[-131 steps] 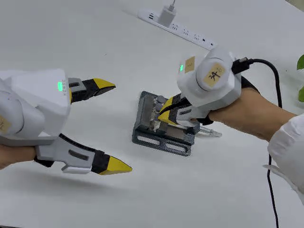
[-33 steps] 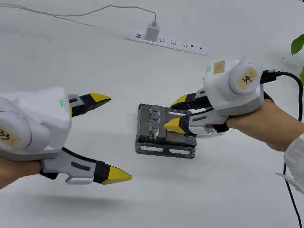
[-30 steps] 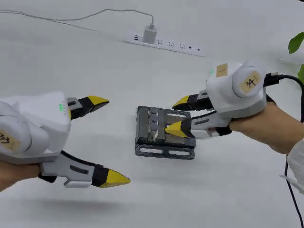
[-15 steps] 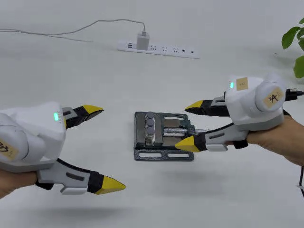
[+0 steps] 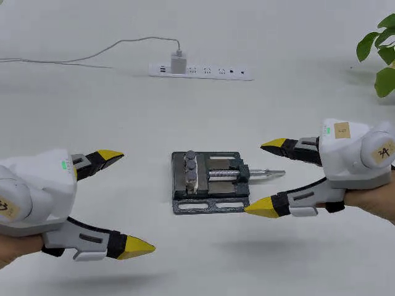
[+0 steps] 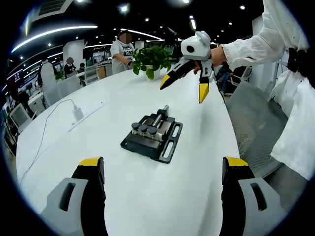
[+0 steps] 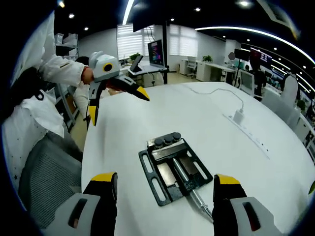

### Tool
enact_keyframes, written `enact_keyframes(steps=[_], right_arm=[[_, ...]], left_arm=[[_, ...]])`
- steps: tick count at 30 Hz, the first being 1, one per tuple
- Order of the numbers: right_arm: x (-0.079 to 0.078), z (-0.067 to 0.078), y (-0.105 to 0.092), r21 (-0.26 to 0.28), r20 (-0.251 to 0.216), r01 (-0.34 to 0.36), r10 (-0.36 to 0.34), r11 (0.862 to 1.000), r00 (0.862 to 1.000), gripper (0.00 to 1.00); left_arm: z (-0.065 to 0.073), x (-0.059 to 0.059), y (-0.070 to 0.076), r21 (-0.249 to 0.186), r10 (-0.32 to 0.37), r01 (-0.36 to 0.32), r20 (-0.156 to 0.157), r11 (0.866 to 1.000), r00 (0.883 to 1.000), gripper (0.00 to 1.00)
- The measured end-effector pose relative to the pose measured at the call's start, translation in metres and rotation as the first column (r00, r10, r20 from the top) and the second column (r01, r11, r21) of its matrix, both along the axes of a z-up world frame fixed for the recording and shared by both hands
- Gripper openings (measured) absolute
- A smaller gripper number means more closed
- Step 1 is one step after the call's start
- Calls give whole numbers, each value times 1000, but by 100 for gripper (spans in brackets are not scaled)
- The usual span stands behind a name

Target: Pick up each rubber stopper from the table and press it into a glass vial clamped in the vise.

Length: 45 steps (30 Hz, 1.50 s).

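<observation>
Spreading under everything, the white counter (image 5: 185, 265) carries a dark vise (image 5: 213, 191) at its middle. The left gripper (image 5: 136, 201) hovers over the near-left part of the counter, well apart from the vise, its yellow-tipped jaws spread wide and holding nothing. The right gripper (image 5: 254, 177) hovers to the right of the vise, jaws likewise wide and empty, with the screw handle (image 5: 265, 174) lying between its two tips and touching neither. The vise lies flat, the handle pointing right. At the far side lies a white power strip (image 5: 203, 70) with a charger (image 5: 178, 61) plugged in and a cable (image 5: 92, 54) trailing left. Green plant leaves (image 5: 378, 55) show at the far right. Clamped at the vise's left end stand three glass vials (image 5: 192, 183) in a near-to-far row, each capped by a grey rubber stopper (image 5: 191, 164).
</observation>
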State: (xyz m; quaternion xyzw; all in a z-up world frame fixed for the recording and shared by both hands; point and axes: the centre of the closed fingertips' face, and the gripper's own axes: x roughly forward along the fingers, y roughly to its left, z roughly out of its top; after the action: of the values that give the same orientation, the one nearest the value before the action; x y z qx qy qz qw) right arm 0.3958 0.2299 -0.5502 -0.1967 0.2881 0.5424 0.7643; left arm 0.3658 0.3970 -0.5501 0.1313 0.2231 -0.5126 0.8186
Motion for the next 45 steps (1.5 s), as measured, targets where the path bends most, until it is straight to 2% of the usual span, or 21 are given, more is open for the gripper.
enact_keyframes(steps=[13, 26, 45], right_arm=[[-11, 2, -15, 32, 12, 27, -27, 999, 1000, 82], [-19, 7, -16, 49, 27, 40, -41, 998, 999, 81], [-23, 17, -17, 50, 50, 45, -47, 998, 998, 80]], left_arm=[[-3, -7, -2, 14, 15, -15, -9, 1000, 1000, 99], [-6, -15, -4, 13, 13, -13, -19, 1000, 1000, 99], [-4, -19, -11, 1, -5, 5, -15, 1000, 1000, 99]])
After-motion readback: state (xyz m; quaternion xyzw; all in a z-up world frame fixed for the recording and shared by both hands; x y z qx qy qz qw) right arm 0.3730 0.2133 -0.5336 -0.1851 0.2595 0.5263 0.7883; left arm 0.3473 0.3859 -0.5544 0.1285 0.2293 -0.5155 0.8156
